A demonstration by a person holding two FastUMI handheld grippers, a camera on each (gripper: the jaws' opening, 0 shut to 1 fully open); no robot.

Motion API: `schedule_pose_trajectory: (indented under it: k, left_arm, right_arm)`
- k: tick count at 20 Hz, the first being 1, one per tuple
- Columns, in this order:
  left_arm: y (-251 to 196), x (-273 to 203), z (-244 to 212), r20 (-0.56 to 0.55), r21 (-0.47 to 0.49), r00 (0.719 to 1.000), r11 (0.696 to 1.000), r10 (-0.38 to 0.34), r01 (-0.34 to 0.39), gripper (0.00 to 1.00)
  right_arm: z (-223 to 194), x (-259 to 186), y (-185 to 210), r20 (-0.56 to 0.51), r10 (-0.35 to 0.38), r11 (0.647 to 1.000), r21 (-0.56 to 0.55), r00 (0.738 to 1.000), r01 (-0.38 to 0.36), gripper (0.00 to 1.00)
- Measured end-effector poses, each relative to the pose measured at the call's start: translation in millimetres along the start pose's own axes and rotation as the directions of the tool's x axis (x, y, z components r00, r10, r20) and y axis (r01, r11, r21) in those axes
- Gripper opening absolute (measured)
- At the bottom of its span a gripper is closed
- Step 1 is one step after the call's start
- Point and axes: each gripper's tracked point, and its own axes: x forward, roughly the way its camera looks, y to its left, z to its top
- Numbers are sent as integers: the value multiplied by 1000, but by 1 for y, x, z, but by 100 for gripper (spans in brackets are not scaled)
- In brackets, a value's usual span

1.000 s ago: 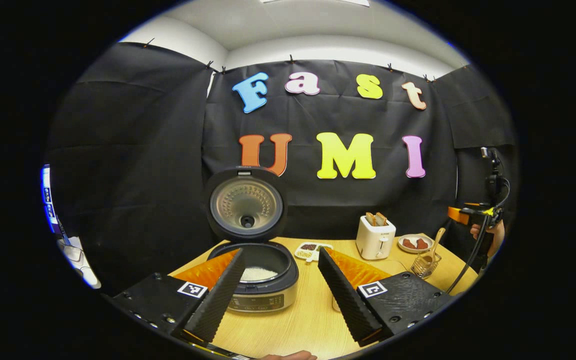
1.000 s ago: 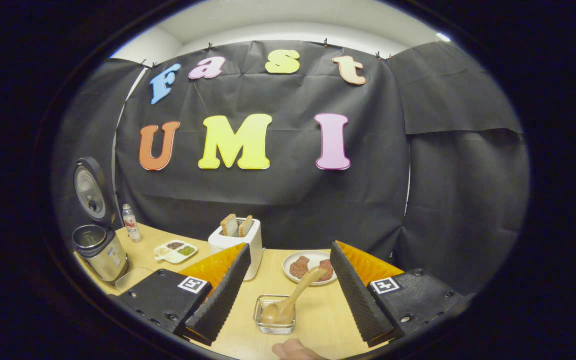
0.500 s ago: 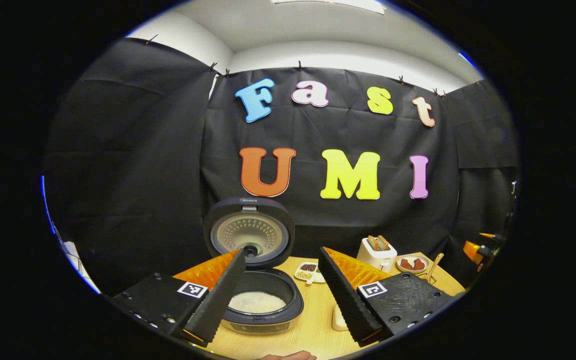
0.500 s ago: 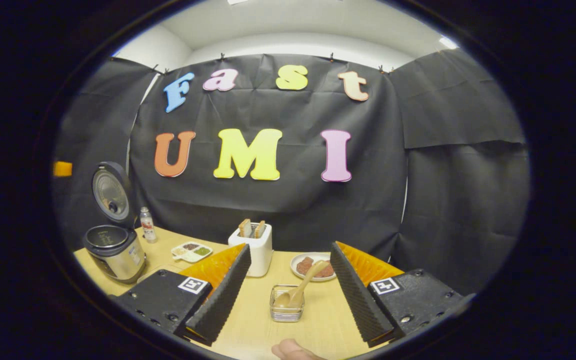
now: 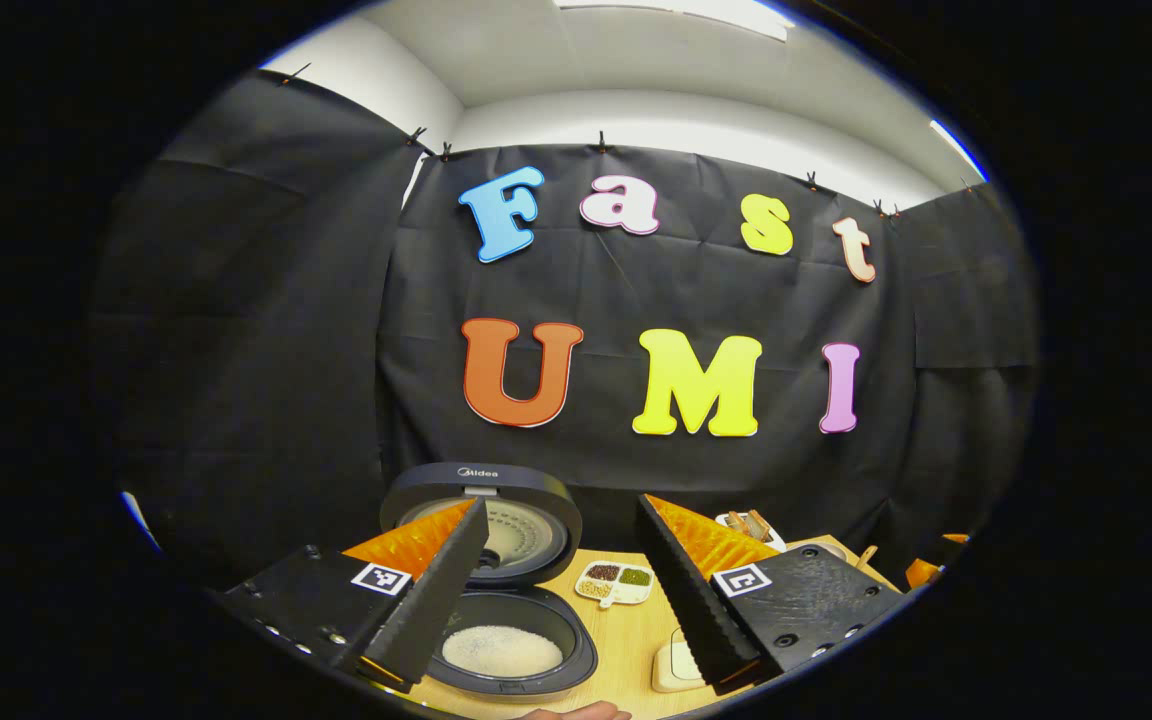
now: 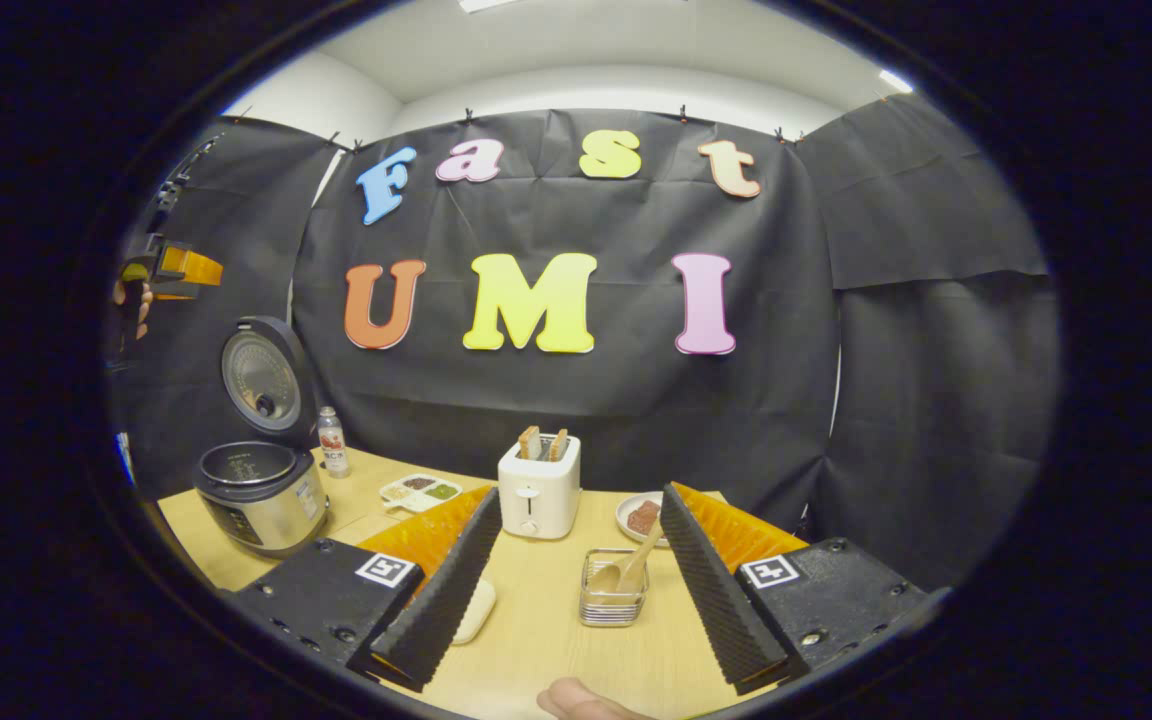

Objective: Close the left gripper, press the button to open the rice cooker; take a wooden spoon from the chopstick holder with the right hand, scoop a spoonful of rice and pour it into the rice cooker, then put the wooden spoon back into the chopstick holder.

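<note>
Wooden spoon (image 6: 633, 568): sat in chopstick holder (image 6: 613, 601), returned; job looked done.
Rice cooker (image 5: 513, 648): lid up, rice inside.
Right gripper (image 6: 576, 580): jaws wide, empty.
Left gripper (image 5: 561, 585): wide, empty.

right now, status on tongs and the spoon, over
Both tongs open, empty: left, right. Rice cooker lid up, rice inside. Wooden spoon in chopstick holder. Nothing blocking.

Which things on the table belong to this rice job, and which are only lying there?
Job: rice cooker, open; wooden spoon; chopstick holder.
Lying about: toaster; bottle; divided dish; plate.
</note>
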Motion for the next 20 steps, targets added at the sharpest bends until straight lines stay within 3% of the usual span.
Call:
schedule_pose_trajectory:
  k: [5,9,15,20]
  left_arm:
    - [39,68,0,57,-42,998,999,19,-17,94]
    - [91,120,-18,62,-16,990,992,127,-126,94]
    - [129,155,-24,74,14,984,986,165,-166,94]
    - [137,173,-29,71,-8,987,990,142,-142,96]
  right_arm:
    - [-1,-6,-11,20,7,1000,-6,1000,-7,100]
    - [-3,-4,-21,33,-15,1000,21,999,14,100]
    - [0,1,-18,52,-21,1000,17,998,20,100]
    - [-2,9,3,22,-15,1000,-11,1000,16,100]
